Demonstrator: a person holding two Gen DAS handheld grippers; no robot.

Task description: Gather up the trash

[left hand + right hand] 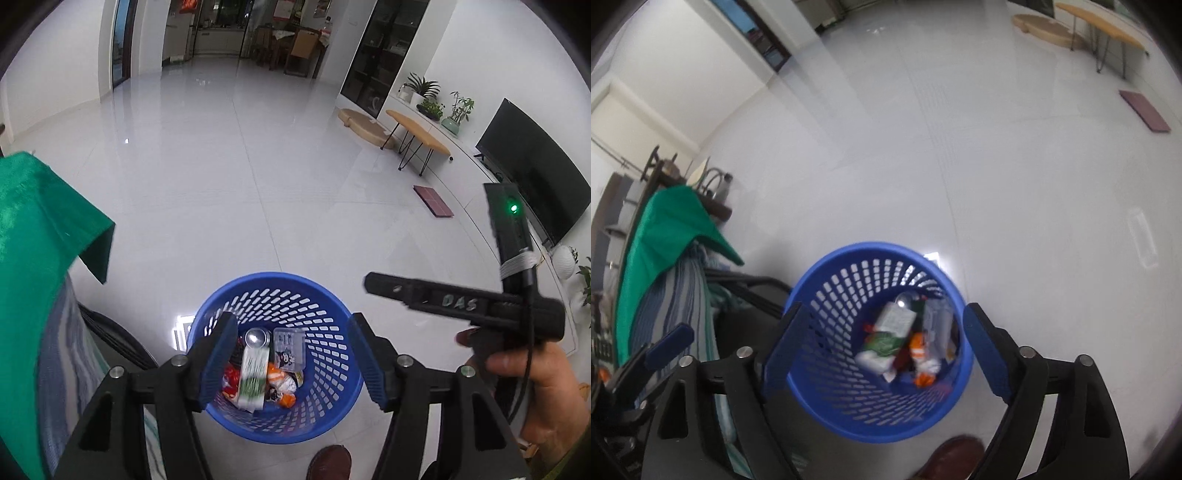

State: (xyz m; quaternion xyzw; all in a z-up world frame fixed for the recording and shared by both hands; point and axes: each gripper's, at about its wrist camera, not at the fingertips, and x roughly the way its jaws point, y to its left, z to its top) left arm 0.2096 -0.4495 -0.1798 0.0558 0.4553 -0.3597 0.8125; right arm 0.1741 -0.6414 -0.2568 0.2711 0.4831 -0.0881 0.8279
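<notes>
A blue perforated basket (325,373) stands on the white floor, right below both grippers. In it lie a silver can (257,338), a white-and-green carton (253,380), a clear plastic box (289,349) and orange and red wrappers (280,380). My left gripper (293,365) hangs open over the basket's mouth, with nothing between its blue pads. In the right wrist view the same basket (842,391) shows the carton (890,328) and wrappers. My right gripper (886,350) stands wide open above it and holds nothing. A hand (535,373) grips the right tool's black body (461,302).
A green cloth (37,236) over striped fabric drapes a stand left of the basket. A brown shoe (328,461) is just in front of it. A wooden bench (417,133), a dark red mat (432,201) and a television (535,184) line the right side.
</notes>
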